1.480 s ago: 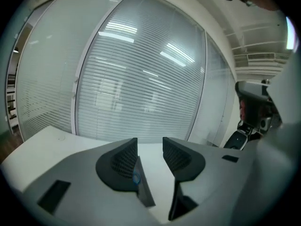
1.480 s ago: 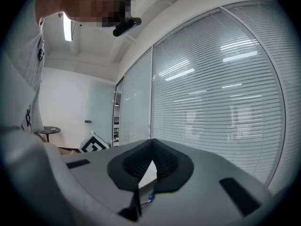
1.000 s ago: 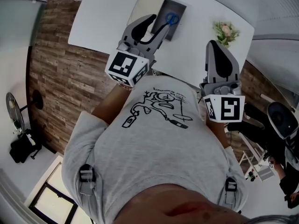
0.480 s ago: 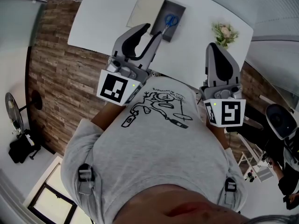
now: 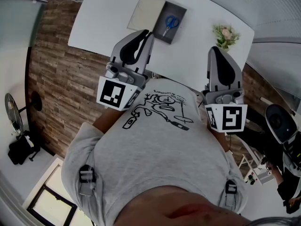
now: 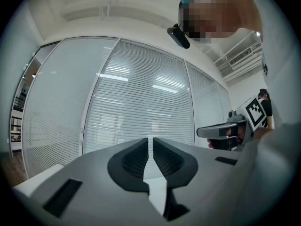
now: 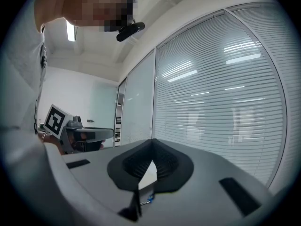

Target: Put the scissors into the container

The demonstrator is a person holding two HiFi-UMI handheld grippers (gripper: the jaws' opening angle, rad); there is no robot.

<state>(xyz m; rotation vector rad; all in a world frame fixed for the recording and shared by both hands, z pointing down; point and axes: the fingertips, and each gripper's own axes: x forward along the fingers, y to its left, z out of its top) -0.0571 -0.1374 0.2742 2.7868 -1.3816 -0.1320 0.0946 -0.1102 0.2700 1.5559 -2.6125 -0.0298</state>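
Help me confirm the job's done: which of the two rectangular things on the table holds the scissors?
The dark grey container, on the right; the blue-handled scissors lie inside it. The pale flat panel beside it is bare.

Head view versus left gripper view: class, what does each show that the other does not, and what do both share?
Only the head view: the white table, the dark container on it with the blue-handled scissors lying inside, a pale sheet beside it, and some flowers.
Only the left gripper view: a wall of slatted blinds, and a close look at the left tool, jaws shut with nothing between them.
Both: the left tool and the right tool with its marker cube.
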